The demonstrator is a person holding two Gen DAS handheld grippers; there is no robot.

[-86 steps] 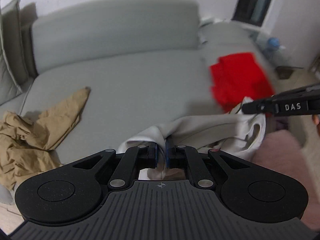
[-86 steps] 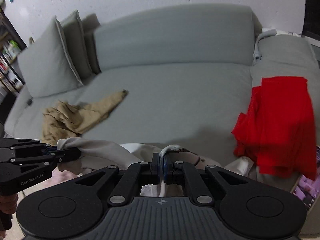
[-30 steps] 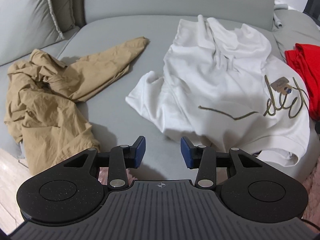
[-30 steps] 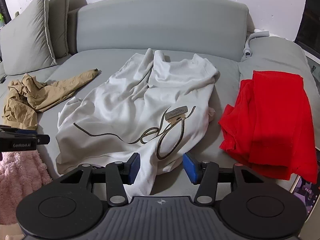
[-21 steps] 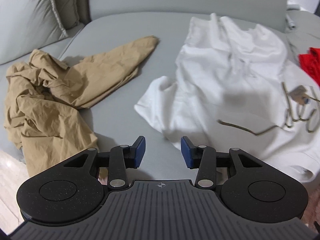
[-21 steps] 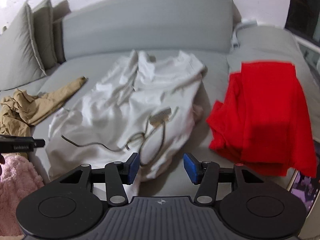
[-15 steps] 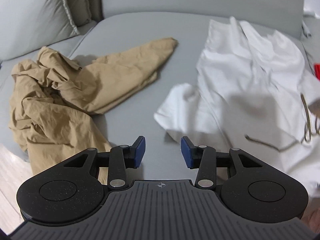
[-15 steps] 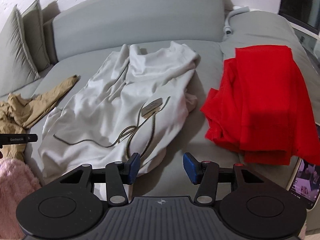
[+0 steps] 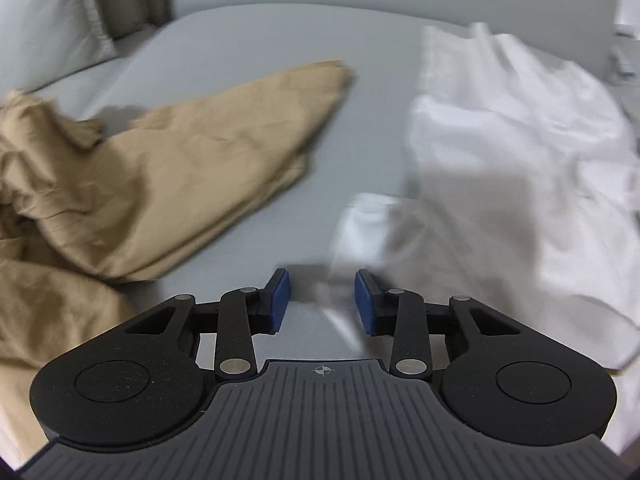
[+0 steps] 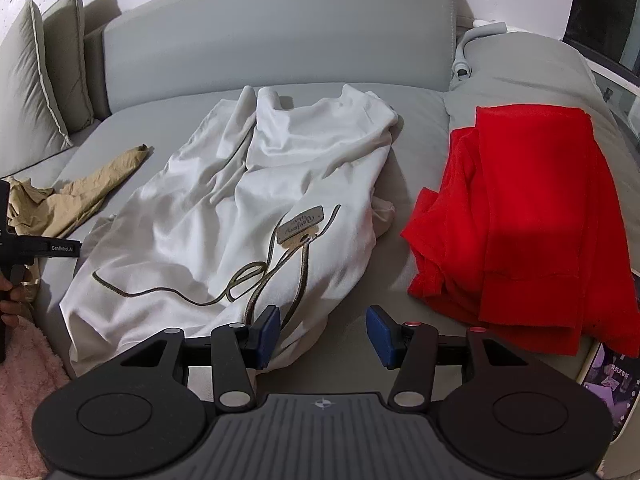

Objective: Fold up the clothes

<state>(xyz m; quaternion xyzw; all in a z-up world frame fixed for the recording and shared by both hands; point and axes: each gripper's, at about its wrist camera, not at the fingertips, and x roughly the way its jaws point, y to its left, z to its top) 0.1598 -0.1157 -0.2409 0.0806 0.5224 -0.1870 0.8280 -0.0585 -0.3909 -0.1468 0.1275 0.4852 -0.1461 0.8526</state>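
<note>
White shirt (image 10: 224, 220) is lying crumpled in the middle of the grey sofa (image 10: 280, 36), tan trousers (image 9: 160, 152) off at its 9 o'clock, red cloth (image 10: 520, 220) at 3. Left gripper (image 9: 322, 300) is closing its jaws around the blurry sleeve edge, not pinching yet. Right gripper (image 10: 322, 336) is open, empty, hovering over the hem.

white shirt (image 10: 240, 208) released onto sofa (image 10: 280, 40), left jaws closing

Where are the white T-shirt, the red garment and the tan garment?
white T-shirt (image 10: 200, 240): right wrist view, middle of its front.
red garment (image 10: 532, 216): right wrist view, flat top layer.
tan garment (image 9: 192, 160): left wrist view, spread-out part.
</note>
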